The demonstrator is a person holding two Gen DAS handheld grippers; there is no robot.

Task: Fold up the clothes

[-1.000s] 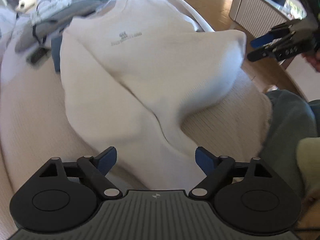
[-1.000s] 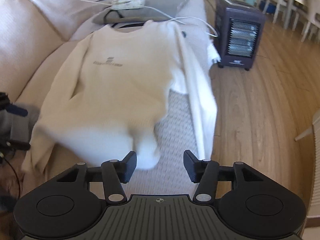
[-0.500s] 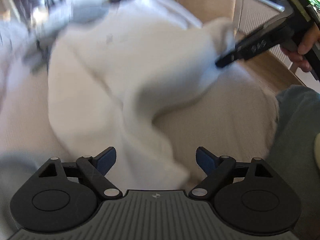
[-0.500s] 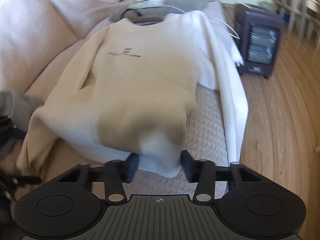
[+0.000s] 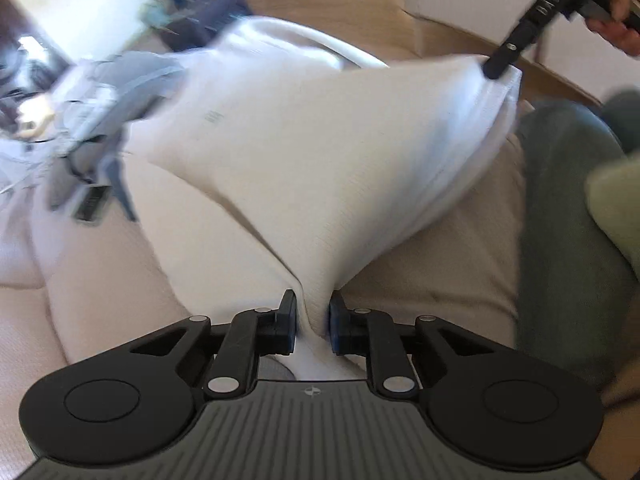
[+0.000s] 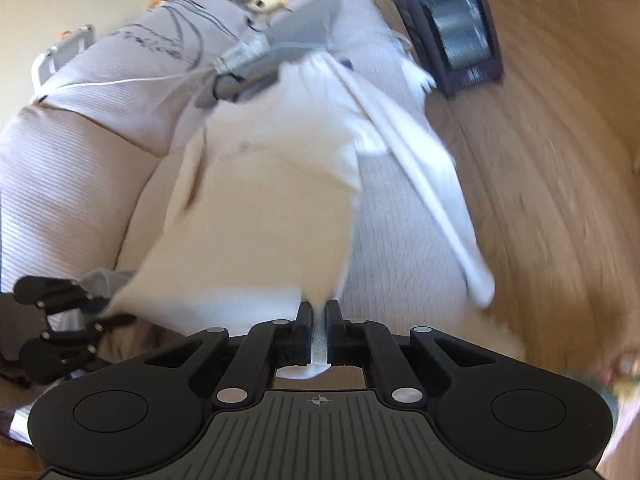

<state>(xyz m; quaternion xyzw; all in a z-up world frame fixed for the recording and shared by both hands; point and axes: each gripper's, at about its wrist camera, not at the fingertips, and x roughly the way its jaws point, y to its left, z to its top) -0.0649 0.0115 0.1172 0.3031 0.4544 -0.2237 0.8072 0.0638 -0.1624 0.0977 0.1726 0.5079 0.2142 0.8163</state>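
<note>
A white sweatshirt (image 5: 320,152) with a small grey chest print lies on a beige sofa, its lower hem lifted and stretched between both grippers. My left gripper (image 5: 313,320) is closing, its blue pads pressing on a bunched hem corner. My right gripper (image 6: 319,330) is shut on the other hem corner. In the left wrist view the right gripper (image 5: 496,68) shows at the top right, pinching the cloth. The right wrist view has the left gripper (image 6: 96,312) at the left edge on the hem. One long sleeve (image 6: 420,184) hangs over the sofa's front edge.
The beige sofa seat (image 6: 400,240) runs away from me, with grey clothes (image 6: 296,44), a white cable and a printed cushion (image 6: 160,40) at its far end. A dark heater (image 6: 460,28) stands on the wooden floor. The person's trouser leg (image 5: 568,220) is at right.
Both grippers went from open to shut on the sweatshirt's hem corners. The hem has come up off the sofa and is pulled taut between them. Both views have rolled.
</note>
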